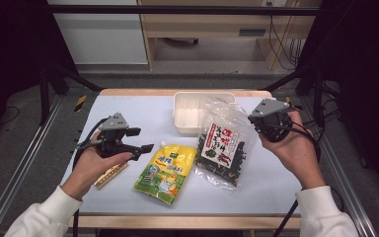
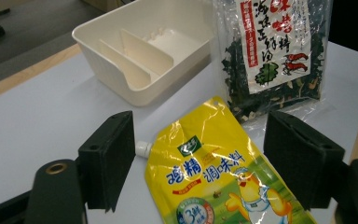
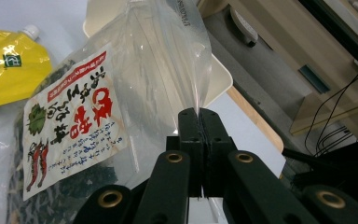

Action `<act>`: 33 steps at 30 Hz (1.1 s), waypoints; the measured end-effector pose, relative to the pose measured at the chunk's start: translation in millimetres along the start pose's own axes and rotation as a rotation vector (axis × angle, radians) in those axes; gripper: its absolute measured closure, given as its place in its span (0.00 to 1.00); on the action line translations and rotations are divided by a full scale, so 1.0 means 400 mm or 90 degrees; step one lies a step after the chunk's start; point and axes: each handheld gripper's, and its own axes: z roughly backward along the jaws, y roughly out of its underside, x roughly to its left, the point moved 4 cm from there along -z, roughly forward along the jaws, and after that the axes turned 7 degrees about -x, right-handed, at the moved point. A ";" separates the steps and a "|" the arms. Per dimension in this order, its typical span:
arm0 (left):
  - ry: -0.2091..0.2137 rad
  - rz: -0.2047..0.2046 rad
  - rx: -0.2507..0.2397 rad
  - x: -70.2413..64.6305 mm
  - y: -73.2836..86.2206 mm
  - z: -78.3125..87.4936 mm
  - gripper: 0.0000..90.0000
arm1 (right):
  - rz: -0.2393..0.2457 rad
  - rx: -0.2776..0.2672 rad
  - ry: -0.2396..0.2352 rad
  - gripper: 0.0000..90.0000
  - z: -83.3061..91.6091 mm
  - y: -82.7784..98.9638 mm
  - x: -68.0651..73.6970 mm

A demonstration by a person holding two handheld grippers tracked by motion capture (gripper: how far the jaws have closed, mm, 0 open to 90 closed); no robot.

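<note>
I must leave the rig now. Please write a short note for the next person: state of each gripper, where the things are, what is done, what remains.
Right gripper: shut on the top edge of the seaweed bag, lifting that end; the bag's bottom looks to rest on the table.
Left gripper: open, holds nothing, jaws above the yellow pouch.
Pouch lies flat on the table, left of the bag.
White tray with dividers stands behind both and looks empty.
Done: bag gripped.
Left, probably: put the bag, then the pouch, into the tray.
</note>
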 end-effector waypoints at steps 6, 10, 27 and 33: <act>0.017 -0.050 0.008 0.016 -0.083 -0.028 0.27 | 0.035 -0.018 -0.013 0.99 -0.008 -0.041 0.001; 0.026 -0.071 0.015 0.030 -0.131 -0.047 0.23 | 0.068 -0.028 -0.019 0.99 -0.010 -0.079 0.019; 0.055 -0.124 0.038 0.009 -0.199 -0.140 0.16 | 0.125 -0.061 -0.036 0.99 -0.004 -0.118 0.068; 0.072 -0.163 0.059 0.002 -0.208 -0.172 0.14 | 0.132 -0.080 -0.046 0.99 0.000 -0.115 0.071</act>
